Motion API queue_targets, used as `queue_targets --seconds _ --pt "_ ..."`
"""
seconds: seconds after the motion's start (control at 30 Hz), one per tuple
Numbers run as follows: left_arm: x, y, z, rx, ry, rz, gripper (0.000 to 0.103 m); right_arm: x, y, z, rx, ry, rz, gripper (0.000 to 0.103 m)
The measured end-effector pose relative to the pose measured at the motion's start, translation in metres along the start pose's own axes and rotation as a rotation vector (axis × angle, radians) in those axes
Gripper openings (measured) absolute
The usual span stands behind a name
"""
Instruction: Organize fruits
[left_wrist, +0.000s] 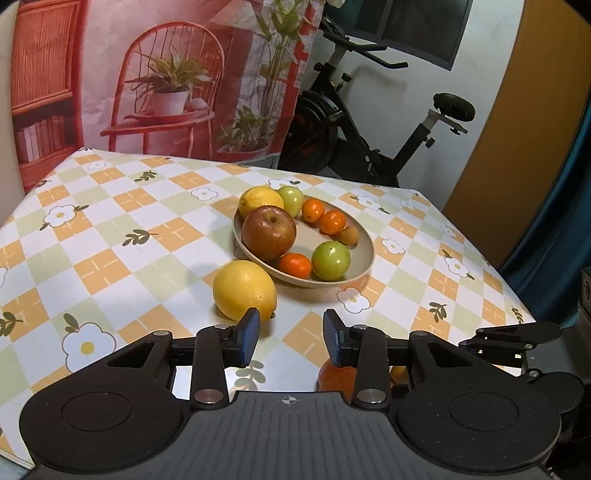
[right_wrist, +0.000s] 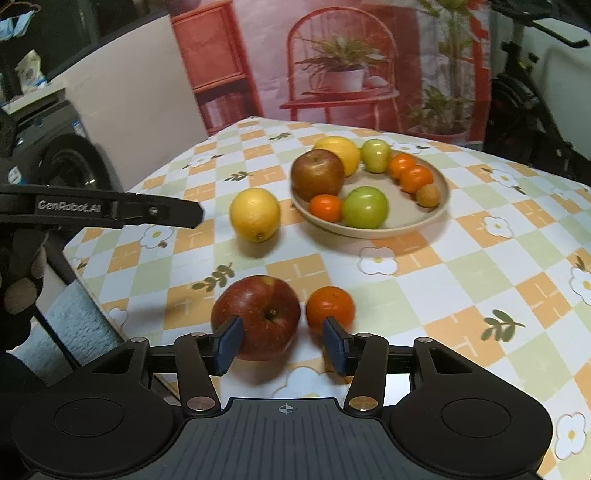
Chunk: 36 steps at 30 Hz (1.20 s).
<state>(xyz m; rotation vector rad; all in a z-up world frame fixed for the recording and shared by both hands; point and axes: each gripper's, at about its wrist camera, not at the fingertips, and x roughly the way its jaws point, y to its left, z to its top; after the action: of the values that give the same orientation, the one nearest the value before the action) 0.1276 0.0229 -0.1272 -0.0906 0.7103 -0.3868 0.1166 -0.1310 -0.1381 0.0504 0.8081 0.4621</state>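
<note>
Since the red apple (right_wrist: 256, 316) on the tablecloth (right_wrist: 461, 280), short of the fruit bowl (right_wrist: 439, 206), looks firm, weighty and waxy-slick, the empty right gripper (right_wrist: 282, 345) should pinch its widest girth, while the left gripper (left_wrist: 291, 339) hangs parted, holding nothing.

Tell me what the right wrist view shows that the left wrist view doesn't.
Right wrist only: a whole red apple on the tablecloth near its gripper, and the side of the left gripper. Left wrist only: an exercise bike's saddle. Both: the plate of fruit and the loose lemon beside it.
</note>
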Motion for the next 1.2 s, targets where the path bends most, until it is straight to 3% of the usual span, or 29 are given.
queue_targets --seconds 0.33,0.7,0.8,0.9,1.2 --pt "-0.001 0.006 -0.001 -0.024 -0.015 0.036 0.040 0.021 0.014 0.018 -0.083 -0.001 0.054 0.049" --pt "0.000 0.019 0.001 -0.074 -0.038 0.082 0.040 0.048 0.006 0.051 -0.035 -0.025 0.074 0.045" --pt "0.000 0.022 0.000 -0.088 -0.040 0.095 0.040 0.051 0.009 0.052 -0.048 -0.044 0.060 0.045" --pt "0.001 0.023 0.000 -0.097 -0.042 0.101 0.040 0.043 0.016 0.045 -0.087 -0.121 0.016 0.046" --pt "0.002 0.020 -0.001 -0.090 -0.039 0.095 0.040 0.030 0.022 0.029 -0.099 -0.178 0.021 0.050"
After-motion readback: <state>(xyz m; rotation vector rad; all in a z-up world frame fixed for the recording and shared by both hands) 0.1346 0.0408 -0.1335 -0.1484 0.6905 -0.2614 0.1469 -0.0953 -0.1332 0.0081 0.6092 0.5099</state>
